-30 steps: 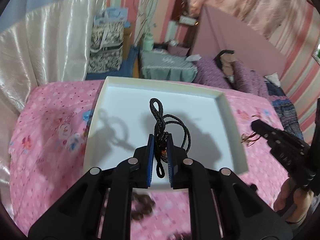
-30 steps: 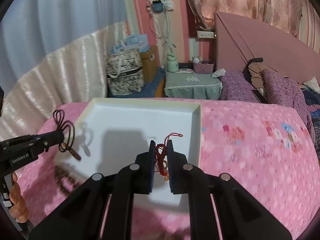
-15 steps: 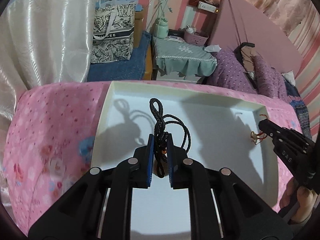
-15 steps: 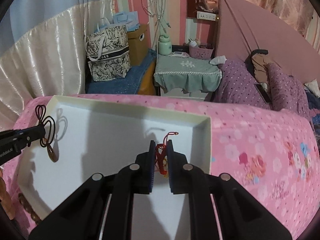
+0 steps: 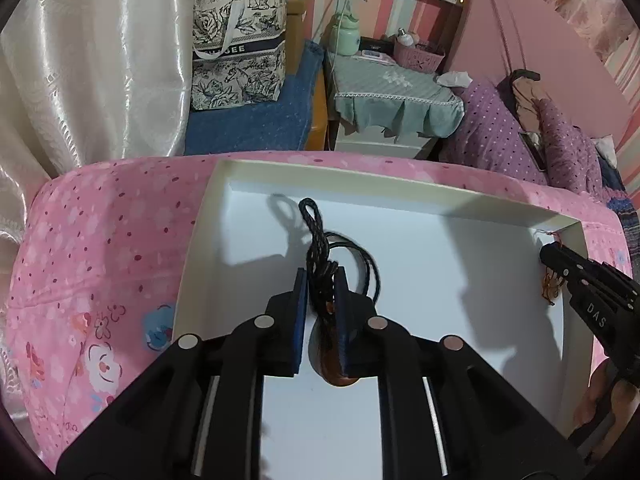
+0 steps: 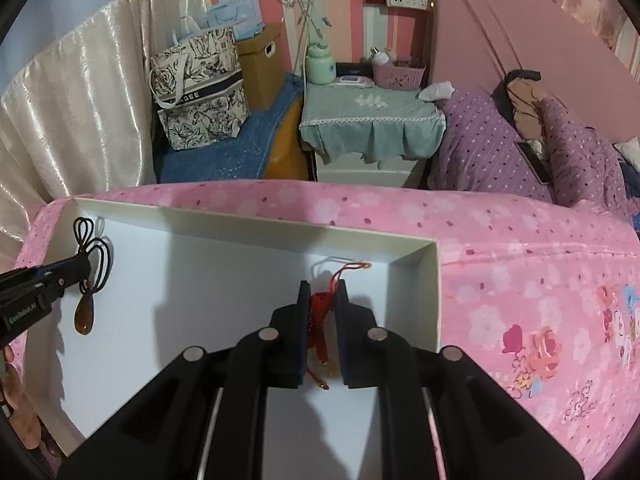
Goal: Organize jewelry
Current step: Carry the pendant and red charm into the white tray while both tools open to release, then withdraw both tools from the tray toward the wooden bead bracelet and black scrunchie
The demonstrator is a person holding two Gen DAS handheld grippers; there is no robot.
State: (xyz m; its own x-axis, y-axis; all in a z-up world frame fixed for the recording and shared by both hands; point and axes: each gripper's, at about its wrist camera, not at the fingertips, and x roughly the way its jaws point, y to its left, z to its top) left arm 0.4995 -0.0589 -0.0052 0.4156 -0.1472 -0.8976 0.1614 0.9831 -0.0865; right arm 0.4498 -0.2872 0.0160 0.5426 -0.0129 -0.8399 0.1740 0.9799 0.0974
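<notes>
A white open box lies on a pink flowered bed cover. My left gripper is shut on a black cord necklace with a brown drop pendant, held over the box's left part. My right gripper is shut on a red knotted cord charm, held over the box's far right corner. Each gripper shows in the other's view: the right one at the right wall, the left one at the left wall.
The pink bed cover surrounds the box. Beyond it stand a patterned tote bag, a green-covered bedside table and a purple dotted bed. White curtains hang at the left.
Both grippers have moved forward and down over the box, each still holding its piece. The box now fills more of both views.
</notes>
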